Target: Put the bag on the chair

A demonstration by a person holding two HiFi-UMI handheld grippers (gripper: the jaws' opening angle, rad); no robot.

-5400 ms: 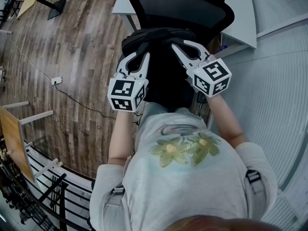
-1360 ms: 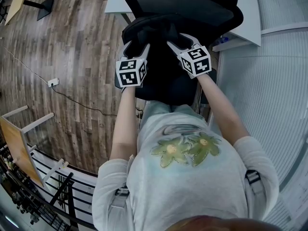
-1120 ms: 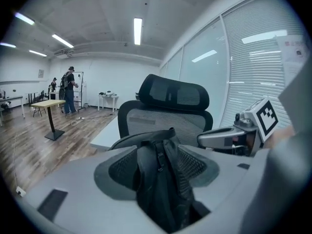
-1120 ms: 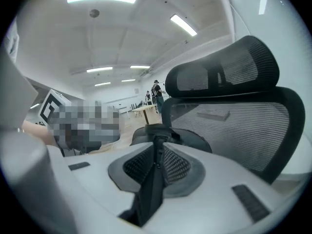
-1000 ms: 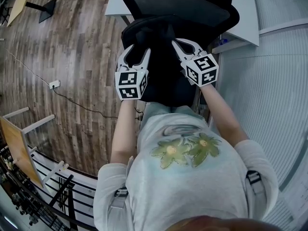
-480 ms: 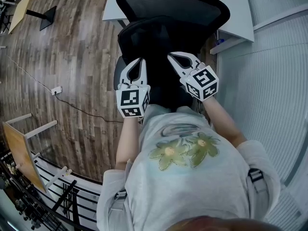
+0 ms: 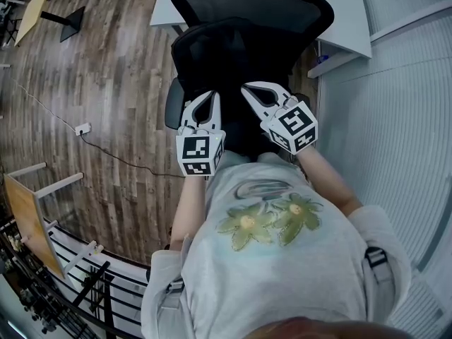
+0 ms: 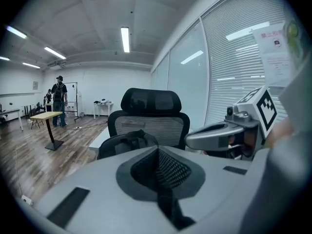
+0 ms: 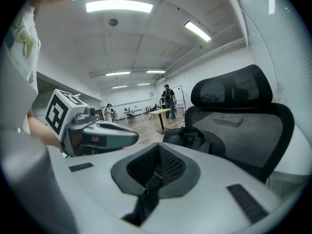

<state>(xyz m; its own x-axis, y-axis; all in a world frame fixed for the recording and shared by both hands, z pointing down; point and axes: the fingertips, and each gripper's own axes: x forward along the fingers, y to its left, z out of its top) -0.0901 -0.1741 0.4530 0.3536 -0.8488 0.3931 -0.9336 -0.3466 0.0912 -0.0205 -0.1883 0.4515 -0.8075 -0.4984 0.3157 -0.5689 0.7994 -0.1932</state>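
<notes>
The black bag (image 7: 224, 51) rests on the seat of the black mesh office chair (image 7: 251, 0), leaning against its backrest. Both grippers hover in front of the chair, near the person's body and clear of the bag. My left gripper (image 7: 203, 99) has its jaws closing together with nothing between them. My right gripper (image 7: 256, 90) is shut and empty. The left gripper view has the bag (image 8: 127, 141) and chair (image 8: 150, 101) beyond the meeting pads (image 8: 165, 167), with the right gripper (image 8: 219, 134) alongside. From the right gripper view the bag (image 9: 195, 138) sits ahead on the chair (image 9: 243, 121).
A white desk (image 7: 342, 20) stands behind the chair, and a blinds-covered glass wall (image 7: 395, 119) runs along the right. Wood floor spreads left, with a cable and socket (image 7: 83, 128). A railing (image 7: 63, 260) is at lower left. A distant person (image 8: 59, 99) stands by a table (image 8: 46, 116).
Both grippers have drawn back from the bag toward the person's body. The left jaws, open around a second ago, have come together. The bag stays on the chair.
</notes>
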